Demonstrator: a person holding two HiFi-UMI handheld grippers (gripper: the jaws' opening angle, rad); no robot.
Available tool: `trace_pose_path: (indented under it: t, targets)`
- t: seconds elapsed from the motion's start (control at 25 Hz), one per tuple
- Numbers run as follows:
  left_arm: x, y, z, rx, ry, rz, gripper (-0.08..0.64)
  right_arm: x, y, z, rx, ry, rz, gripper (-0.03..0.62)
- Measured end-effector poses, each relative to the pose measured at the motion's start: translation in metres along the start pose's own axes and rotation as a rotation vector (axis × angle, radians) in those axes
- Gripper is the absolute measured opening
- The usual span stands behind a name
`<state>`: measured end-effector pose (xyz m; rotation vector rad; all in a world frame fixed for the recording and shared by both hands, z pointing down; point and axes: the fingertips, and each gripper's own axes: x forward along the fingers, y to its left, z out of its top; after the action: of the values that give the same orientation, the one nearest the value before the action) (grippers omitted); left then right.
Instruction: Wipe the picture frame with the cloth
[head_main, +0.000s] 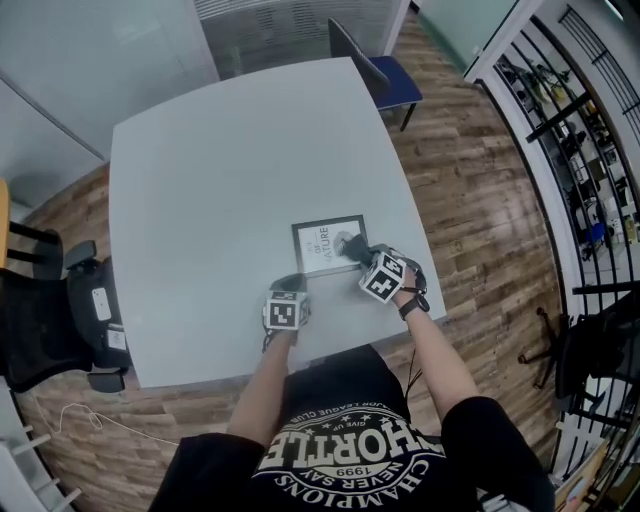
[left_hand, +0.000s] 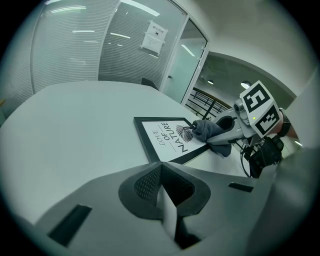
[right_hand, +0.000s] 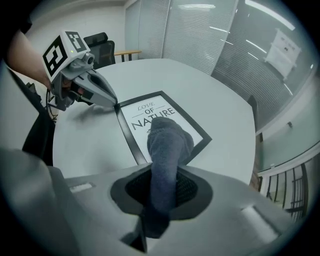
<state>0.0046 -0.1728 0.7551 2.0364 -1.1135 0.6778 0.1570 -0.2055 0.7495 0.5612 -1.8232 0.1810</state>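
The picture frame (head_main: 330, 245) lay flat on the tabletop (head_main: 220, 170), near its front edge. The right forearm reached in from the right, and the right tongs (right_hand: 160, 199) were clamped on the grey cloth (right_hand: 167, 142), whose bunched end rested on the frame's glass. The left tongs (left_hand: 162, 186) were closed with nothing between them, their tip seemingly touching the frame's near corner.

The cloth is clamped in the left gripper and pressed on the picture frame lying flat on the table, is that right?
No: the right gripper clamps the cloth, not the left gripper; the right gripper view shows it. It does press on the picture frame lying flat on the table.
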Motion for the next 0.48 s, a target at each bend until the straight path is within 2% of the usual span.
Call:
trace_pose_path:
  t: [0.16,0.24,0.32,0.48]
  targets:
    - [-0.004,-0.004,0.001,0.005,0.027,-0.022,0.000,-0.008,-0.001,0.004,0.144,-0.037,-0.040,0.067]
    - [-0.014,-0.005,0.008,0.018,0.027,-0.020,0.000,-0.022,0.006,0.019,0.262,-0.138,-0.037,0.067]
    - [-0.026,-0.009,0.020,0.024,-0.016,-0.033,0.000,-0.046,0.012,0.041,0.365,-0.273,-0.050,0.067]
    - [-0.074,-0.026,0.070,0.070,-0.174,-0.054,0.000,-0.107,0.013,0.078,0.453,-0.502,-0.154,0.067]
